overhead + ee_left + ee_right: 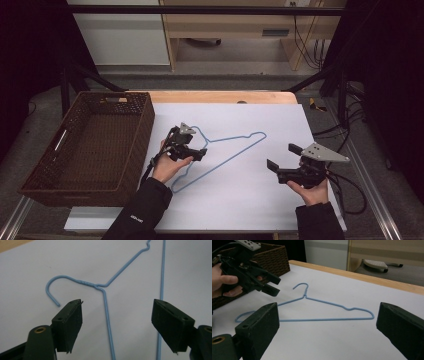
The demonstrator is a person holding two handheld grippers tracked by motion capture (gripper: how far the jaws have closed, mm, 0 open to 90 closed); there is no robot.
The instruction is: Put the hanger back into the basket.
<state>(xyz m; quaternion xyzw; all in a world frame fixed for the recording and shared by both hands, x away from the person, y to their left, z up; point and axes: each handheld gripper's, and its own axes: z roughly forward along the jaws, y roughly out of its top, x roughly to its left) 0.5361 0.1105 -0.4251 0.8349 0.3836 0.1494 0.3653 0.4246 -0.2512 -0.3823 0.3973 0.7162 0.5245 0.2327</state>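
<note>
Left gripper (192, 150) is hovering wide-jawed over the blue hanger (235, 150) lying mid-sheet, nothing grasped yet; right gripper (281, 160) is waiting wide by the right edge; basket (120, 185) is standing empty.

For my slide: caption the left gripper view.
Open left gripper poised over a blue wire hanger lying on white paper.

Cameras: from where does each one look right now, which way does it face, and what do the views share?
High view: above the person's side, facing forward and down on the table; both forearms, left tongs, right tongs and basket show.
Left gripper view: rides the left tongs, looking down at the blue hanger; its two open jaws show.
Right gripper view: rides the right tongs, looking low across the table; its open jaws, the other hand.
Shared: all three show the hanger.
</note>
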